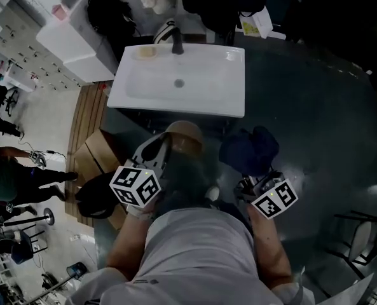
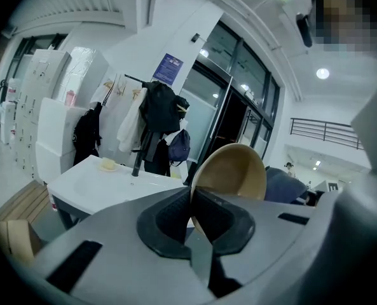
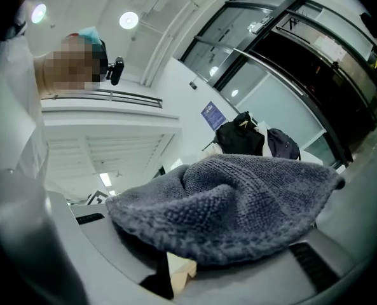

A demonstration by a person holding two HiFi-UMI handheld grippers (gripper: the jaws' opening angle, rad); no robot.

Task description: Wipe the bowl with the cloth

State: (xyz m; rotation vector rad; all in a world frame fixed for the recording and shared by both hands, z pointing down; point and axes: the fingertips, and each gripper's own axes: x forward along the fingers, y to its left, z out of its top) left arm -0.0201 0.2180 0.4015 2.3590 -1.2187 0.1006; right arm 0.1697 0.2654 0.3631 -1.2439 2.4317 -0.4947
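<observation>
Left gripper point(image 2: 192, 215) clamped on bowl point(image 2: 234, 170) rim; my right gripper point(image 1: 252, 182) clamped on cloth point(image 3: 233, 208); sink point(image 1: 178, 81) upper centre, beyond both.

Left forearm point(image 1: 126, 250) and right forearm point(image 1: 272, 250) bare, reaching forward side by side, left gripper point(image 1: 155, 156) clamped on bowl point(image 1: 187, 135) rim, right gripper point(image 1: 250, 182) closed on bunched cloth point(image 1: 248, 148)

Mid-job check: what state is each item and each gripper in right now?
bowl: off the surface, tipped on edge, held by its rim.
cloth: bunched up, gripped.
left gripper: shut on the bowl's rim.
right gripper: shut on the cloth, which drapes over its jaws.
</observation>
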